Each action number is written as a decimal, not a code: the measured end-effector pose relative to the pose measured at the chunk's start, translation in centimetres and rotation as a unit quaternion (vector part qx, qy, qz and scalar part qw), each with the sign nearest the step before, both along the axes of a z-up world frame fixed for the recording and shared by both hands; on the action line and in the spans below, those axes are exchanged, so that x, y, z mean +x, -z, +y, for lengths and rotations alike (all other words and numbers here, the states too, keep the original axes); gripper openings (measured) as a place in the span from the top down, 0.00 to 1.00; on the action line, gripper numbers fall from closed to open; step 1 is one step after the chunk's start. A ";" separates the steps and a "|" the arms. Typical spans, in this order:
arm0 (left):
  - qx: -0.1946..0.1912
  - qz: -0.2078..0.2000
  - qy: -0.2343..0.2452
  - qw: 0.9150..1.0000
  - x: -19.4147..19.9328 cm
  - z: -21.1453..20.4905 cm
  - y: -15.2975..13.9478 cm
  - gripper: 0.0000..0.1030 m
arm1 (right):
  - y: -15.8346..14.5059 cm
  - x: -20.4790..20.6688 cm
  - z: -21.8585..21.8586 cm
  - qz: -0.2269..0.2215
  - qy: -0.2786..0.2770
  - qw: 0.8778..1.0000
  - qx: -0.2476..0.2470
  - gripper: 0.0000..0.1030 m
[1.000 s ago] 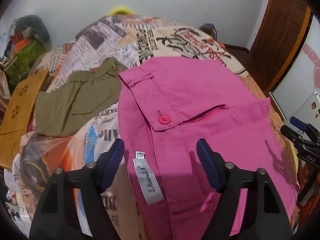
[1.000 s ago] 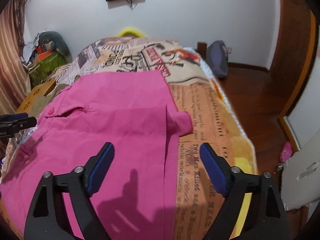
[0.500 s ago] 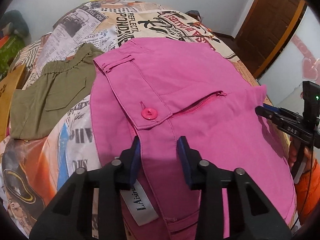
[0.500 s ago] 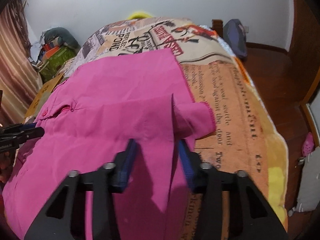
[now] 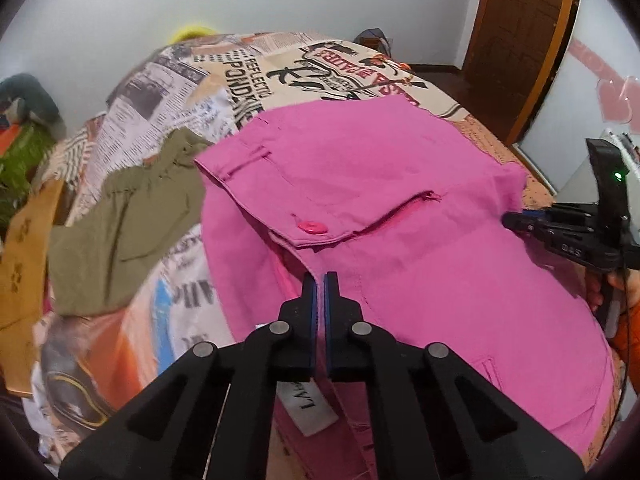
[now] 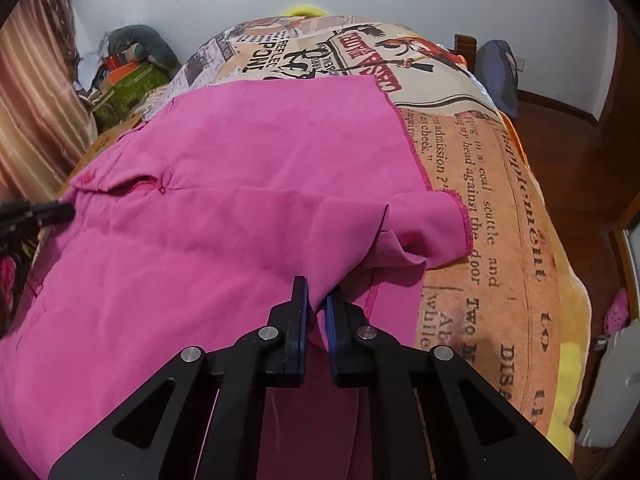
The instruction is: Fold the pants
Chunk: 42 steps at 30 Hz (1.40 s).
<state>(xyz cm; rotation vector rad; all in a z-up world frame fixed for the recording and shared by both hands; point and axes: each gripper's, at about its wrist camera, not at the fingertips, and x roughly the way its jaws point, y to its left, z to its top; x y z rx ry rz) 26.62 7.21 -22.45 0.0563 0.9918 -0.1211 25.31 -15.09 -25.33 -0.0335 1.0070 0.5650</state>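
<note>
Pink pants point(image 5: 400, 200) lie spread on the bed, with a pink button point(image 5: 313, 227) and an open zipper fly near the waist and a white label point(image 5: 306, 402) at the near edge. My left gripper point(image 5: 320, 284) is shut on the near waist edge of the pants. The same pants fill the right wrist view point(image 6: 200, 220), with a folded-over leg end point(image 6: 432, 220). My right gripper point(image 6: 316, 300) is shut on a pinch of the pink fabric near that leg end. It also shows at the right of the left wrist view point(image 5: 516, 222).
Olive-green shorts point(image 5: 128, 216) lie left of the pants. The bedspread point(image 6: 500, 240) has newspaper print. A brown box point(image 5: 20, 248) and clutter point(image 6: 128, 68) stand at the left. A bag point(image 6: 498, 76) and wooden floor lie right of the bed.
Both grippers went from wide open to shut on the pink pants: the left on the waist edge, the right near the leg end. Both moved in closer to the fabric.
</note>
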 end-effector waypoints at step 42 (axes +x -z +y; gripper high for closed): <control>-0.028 0.030 -0.059 0.997 5.8 3.7 1.4 0.63 | -0.9 6.9 -1.8 -0.014 0.061 0.998 -0.006 0.63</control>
